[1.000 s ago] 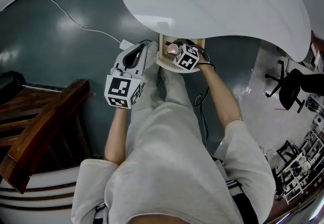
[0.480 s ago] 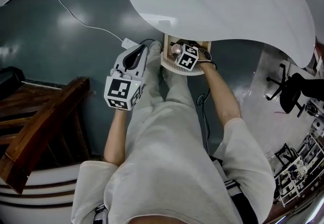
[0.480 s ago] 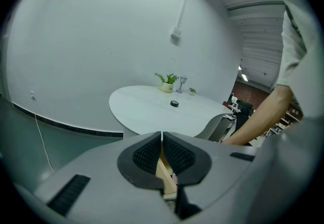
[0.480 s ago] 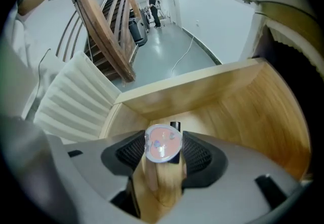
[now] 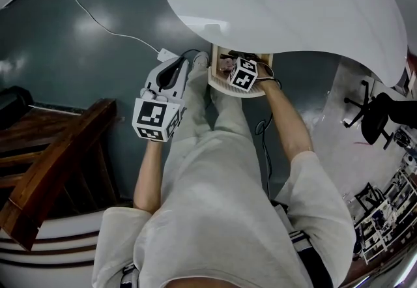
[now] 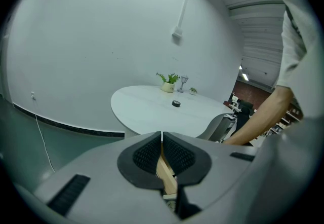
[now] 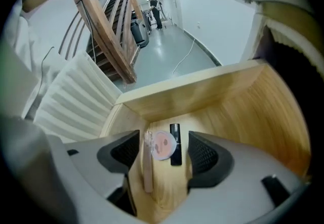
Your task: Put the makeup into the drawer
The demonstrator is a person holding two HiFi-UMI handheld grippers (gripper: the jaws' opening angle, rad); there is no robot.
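A round pink compact (image 7: 163, 145) lies on the wooden floor of the open drawer (image 7: 202, 91). A black lipstick (image 7: 175, 144) lies on one side of it and a pale tube (image 7: 147, 164) on the other. My right gripper (image 7: 163, 153) points steeply down into the drawer (image 5: 228, 88). Its jaws are opening, the compact lies between them, and neither pad touches it. In the head view its tips are hidden inside the drawer. My left gripper (image 5: 197, 58) hangs left of the drawer, shut and holding nothing (image 6: 162, 154).
The drawer sticks out from under a white oval table (image 5: 293, 13) that carries a small black round object (image 6: 175, 103) and a potted plant (image 6: 167, 82). A wooden staircase (image 5: 52, 163) stands at the left, a black chair (image 5: 374, 114) at the right, and a white cable (image 5: 98, 26) crosses the floor.
My right gripper has sunk a little deeper into the drawer, and the pink compact seen at its tip earlier is less visible from above. The left gripper has kept still.
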